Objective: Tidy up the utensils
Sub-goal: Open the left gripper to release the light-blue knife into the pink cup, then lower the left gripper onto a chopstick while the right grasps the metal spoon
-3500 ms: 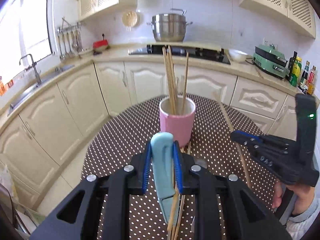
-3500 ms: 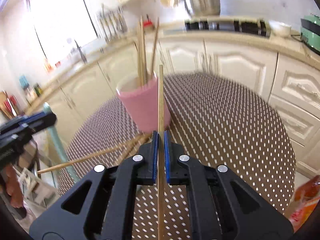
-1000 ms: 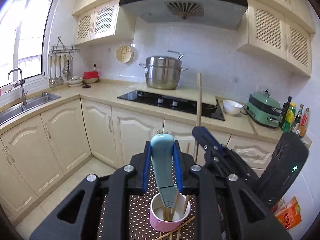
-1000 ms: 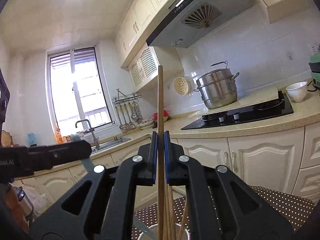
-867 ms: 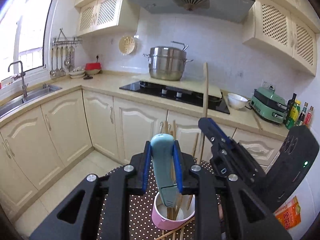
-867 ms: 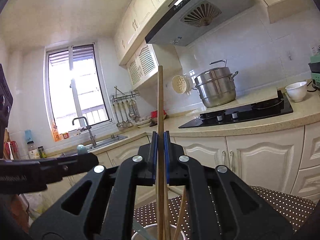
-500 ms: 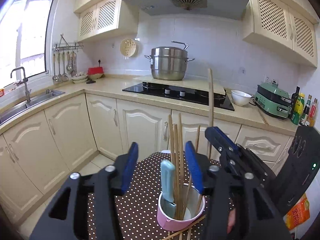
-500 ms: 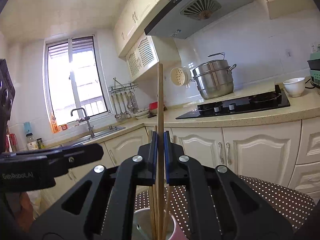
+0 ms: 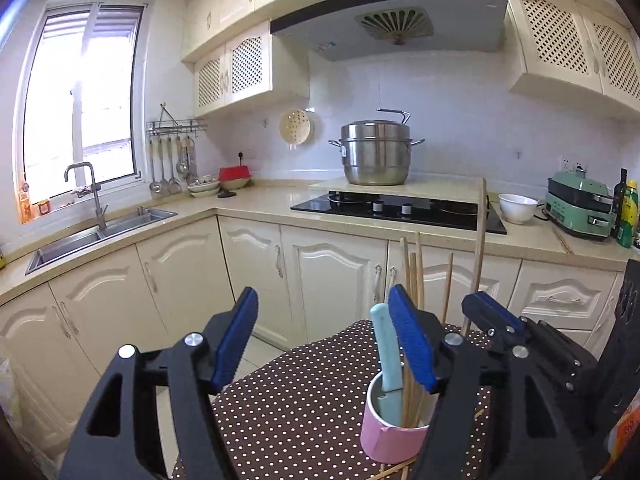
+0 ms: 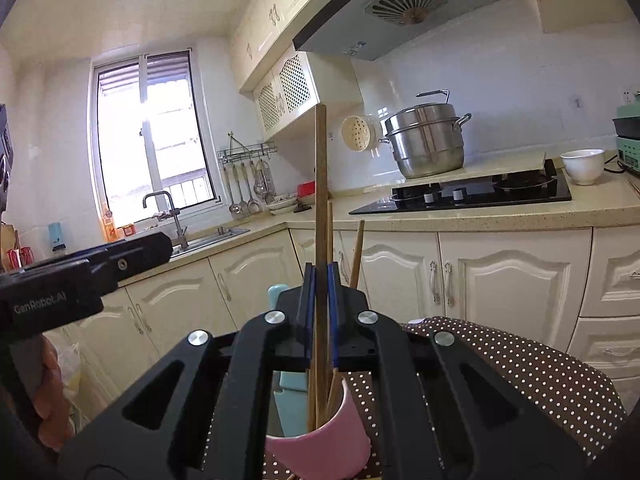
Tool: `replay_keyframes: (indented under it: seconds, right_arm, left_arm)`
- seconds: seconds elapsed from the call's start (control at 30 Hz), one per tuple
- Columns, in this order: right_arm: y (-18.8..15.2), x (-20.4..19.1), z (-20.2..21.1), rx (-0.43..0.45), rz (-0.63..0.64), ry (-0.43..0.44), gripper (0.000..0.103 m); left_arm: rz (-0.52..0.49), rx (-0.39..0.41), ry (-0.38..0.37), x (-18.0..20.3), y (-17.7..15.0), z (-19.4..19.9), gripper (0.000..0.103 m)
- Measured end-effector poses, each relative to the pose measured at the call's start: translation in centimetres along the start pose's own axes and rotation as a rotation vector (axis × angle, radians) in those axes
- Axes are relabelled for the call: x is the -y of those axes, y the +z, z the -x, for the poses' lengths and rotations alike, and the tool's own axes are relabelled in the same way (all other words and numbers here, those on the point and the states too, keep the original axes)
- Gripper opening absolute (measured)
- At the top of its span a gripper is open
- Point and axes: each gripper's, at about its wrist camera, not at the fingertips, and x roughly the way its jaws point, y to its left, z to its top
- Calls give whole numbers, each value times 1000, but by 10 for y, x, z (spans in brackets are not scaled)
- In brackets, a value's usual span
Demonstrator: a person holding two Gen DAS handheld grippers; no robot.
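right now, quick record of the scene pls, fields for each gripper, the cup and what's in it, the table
left gripper: jaws opening, nothing between them
right gripper: shut on an upright chopstick, its lower end in the cup
pink cup: upright on the table
in the cup: light blue knife handle up, several wooden chopsticks
table: brown cloth with white dots; loose chopstick lying by the cup's base
still to do: release the held chopstick, collect the loose one
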Motion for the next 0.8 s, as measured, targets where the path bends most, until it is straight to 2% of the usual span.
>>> replay_keyframes:
  seconds: [0.27,0.33,0.37,0.4,0.67,0.8]
  right_arm:
    - [-2,-11,9,-34,13,-18,8]
    - [-1,-14,13,-34,17,-24,20]
    - [-1,-16,17,-25,17,-26,42]
    - [0,-18,21,-11,16,-25,58]
    - [12,-26,49,1,24,-33,58]
    - [13,-28,65,-32,29,-48,58]
  left_arm:
    - [13,2,7,-7,-2,20,67]
    - [20,2,5,-9,-3,25,67]
    - [21,3,4,-10,-3,28,69]
    - [21,5,5,-11,-3,31,70]
    - [31,12,10,-21,-7,61,74]
    - [35,-47,-17,-29,-17,67,75]
